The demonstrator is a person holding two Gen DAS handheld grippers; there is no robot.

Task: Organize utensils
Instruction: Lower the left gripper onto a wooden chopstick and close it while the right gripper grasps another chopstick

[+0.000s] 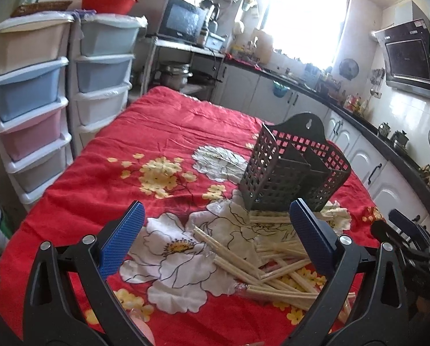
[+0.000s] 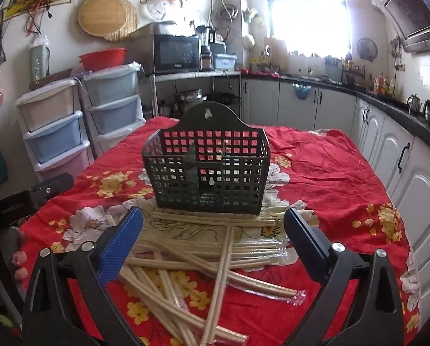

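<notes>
A black perforated utensil holder [image 2: 207,170] with inner dividers stands upright on the red flowered tablecloth [image 2: 324,170]. In front of it lies a loose heap of pale wooden chopsticks [image 2: 191,262], several still in clear wrappers. My right gripper [image 2: 213,233] hovers over the heap, open, nothing between its blue pads. In the left wrist view the holder [image 1: 292,167] stands to the right of centre and the chopsticks [image 1: 261,268] lie under and between the fingers. My left gripper [image 1: 215,230] is open and empty above them.
Stacked plastic drawer units [image 1: 36,92] stand left of the table. White kitchen cabinets [image 2: 411,173] with a dark counter run along the right. The other gripper's body [image 2: 27,199] and a person's fingers [image 2: 20,262] show at the left edge of the right wrist view.
</notes>
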